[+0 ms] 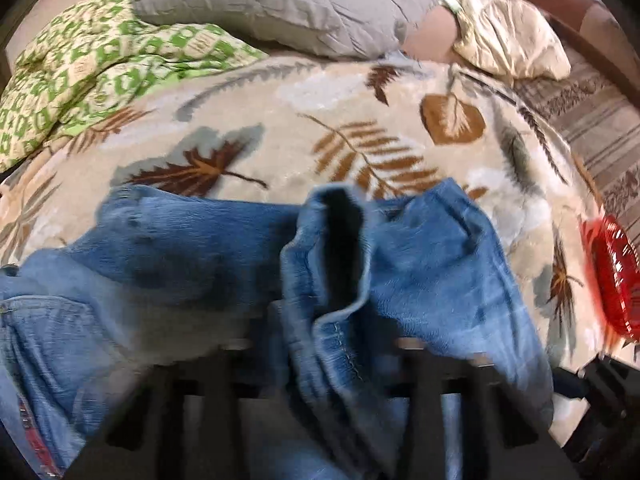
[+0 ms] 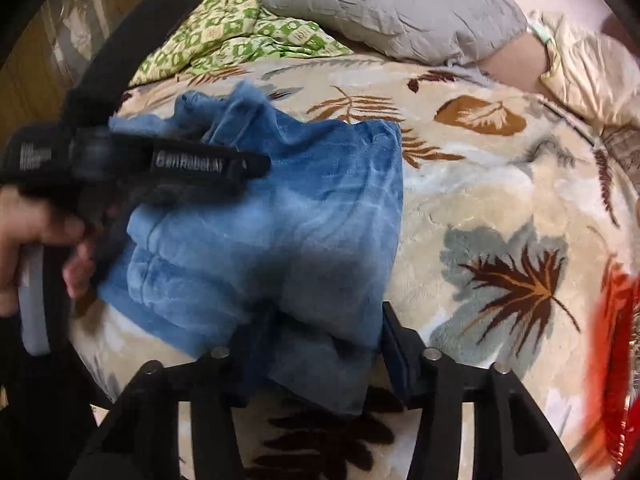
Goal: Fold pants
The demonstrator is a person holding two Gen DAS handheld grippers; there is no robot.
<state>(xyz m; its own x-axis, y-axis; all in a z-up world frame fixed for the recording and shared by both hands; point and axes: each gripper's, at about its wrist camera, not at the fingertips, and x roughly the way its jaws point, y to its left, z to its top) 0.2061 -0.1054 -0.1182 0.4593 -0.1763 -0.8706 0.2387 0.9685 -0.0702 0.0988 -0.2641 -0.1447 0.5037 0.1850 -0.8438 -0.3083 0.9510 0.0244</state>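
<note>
Blue denim pants point(image 1: 224, 256) lie bunched on a leaf-patterned blanket point(image 1: 280, 128). In the left wrist view a leg opening with its hem point(image 1: 340, 264) rises between my left gripper's point(image 1: 332, 344) fingers, which look closed on the cloth; the picture is blurred. In the right wrist view the pants point(image 2: 288, 216) lie folded over, and their near edge sits between the fingers of my right gripper point(image 2: 320, 344), which stand wide apart. The left gripper's body point(image 2: 168, 164) and the hand holding it show at the left, over the pants.
A grey pillow point(image 1: 288, 4), a green patterned quilt point(image 1: 100, 64) and a cream pillow point(image 1: 508, 36) lie at the far side of the bed. A red ribbed object point(image 1: 612, 276) sits at the right edge; it also shows in the right wrist view point(image 2: 620, 320).
</note>
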